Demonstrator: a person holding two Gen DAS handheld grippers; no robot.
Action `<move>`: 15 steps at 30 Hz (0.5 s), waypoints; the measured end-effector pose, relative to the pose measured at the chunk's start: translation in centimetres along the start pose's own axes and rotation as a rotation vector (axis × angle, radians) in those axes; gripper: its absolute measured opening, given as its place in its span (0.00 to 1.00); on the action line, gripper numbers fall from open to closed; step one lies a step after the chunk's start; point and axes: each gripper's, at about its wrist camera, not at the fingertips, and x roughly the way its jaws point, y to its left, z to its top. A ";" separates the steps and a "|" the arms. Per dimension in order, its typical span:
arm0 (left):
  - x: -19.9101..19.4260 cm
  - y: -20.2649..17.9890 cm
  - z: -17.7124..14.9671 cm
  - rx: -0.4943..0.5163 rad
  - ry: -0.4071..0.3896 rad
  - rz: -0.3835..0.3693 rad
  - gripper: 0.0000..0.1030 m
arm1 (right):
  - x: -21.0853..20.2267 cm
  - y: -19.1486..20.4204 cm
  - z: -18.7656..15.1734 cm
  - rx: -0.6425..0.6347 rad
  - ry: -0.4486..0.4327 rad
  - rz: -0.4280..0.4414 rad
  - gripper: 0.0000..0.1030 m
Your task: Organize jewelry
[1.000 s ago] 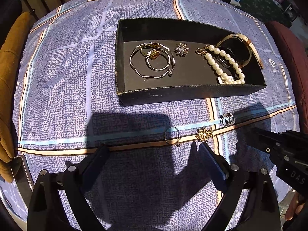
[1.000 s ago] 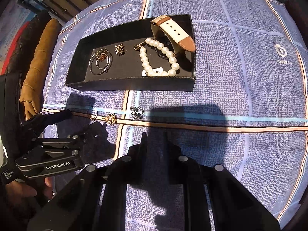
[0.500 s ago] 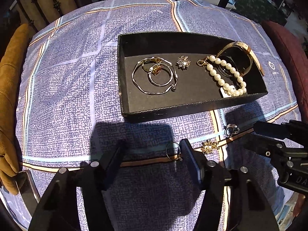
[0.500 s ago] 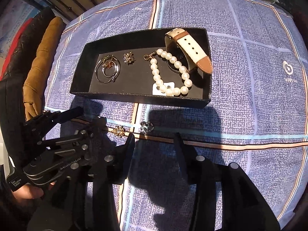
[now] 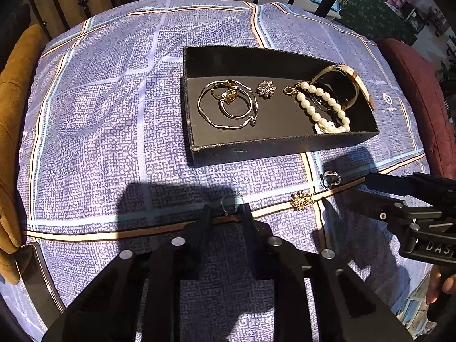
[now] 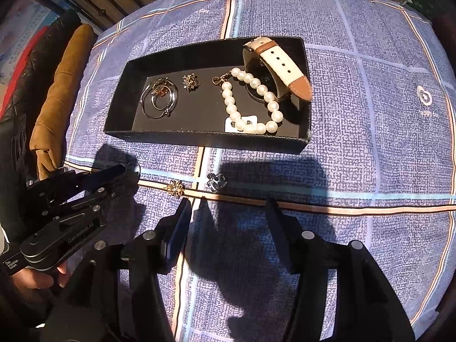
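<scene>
A thin silver ring [image 5: 231, 203] lies on the blue cloth, and my left gripper [image 5: 226, 213] has narrowed around it, fingertips on either side; contact is unclear. A gold flower piece [image 5: 301, 199] and a silver ring [image 5: 330, 177] lie to its right. My right gripper [image 6: 228, 208] is open and empty, just short of the gold flower piece [image 6: 175, 188] and the silver ring [image 6: 217, 182]. A black tray [image 5: 285, 148] holds hoop bangles [image 5: 228, 108], a brooch [image 5: 266, 88], a pearl bracelet [image 5: 322, 108] and a watch [image 6: 280, 65].
A tan cushion [image 5: 11, 131] sits at the table's left edge and a dark red chair [image 5: 421, 91] at the right. Iron railings stand behind the table. The black tray [image 6: 199, 138] also shows in the right wrist view.
My left gripper has moved forward and narrowed from wide open to close around the thin ring. My right gripper has opened from nearly shut and moved toward the loose pieces.
</scene>
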 end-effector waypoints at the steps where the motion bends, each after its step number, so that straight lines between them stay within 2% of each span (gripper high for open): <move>1: 0.0 -0.1 -0.1 0.000 0.002 -0.003 0.11 | 0.0 0.0 0.0 0.000 0.000 -0.001 0.54; 5: -0.2 0.4 -1.0 -0.030 0.008 -0.032 0.05 | 0.0 0.1 -0.1 -0.003 0.004 0.000 0.54; 10: -1.1 2.0 -1.7 -0.054 0.006 -0.025 0.05 | 0.0 0.1 -0.2 0.001 0.003 0.005 0.55; 12: -0.9 2.1 -1.4 -0.072 0.017 -0.037 0.14 | 0.0 0.1 -0.3 0.003 0.003 0.003 0.55; 14: -0.8 1.9 -1.1 -0.073 0.015 -0.035 0.16 | 0.0 0.0 -0.4 0.006 0.005 0.001 0.55; 15: -0.8 2.0 -1.0 -0.071 0.016 -0.037 0.20 | 0.0 -0.1 -0.4 0.008 0.005 0.003 0.55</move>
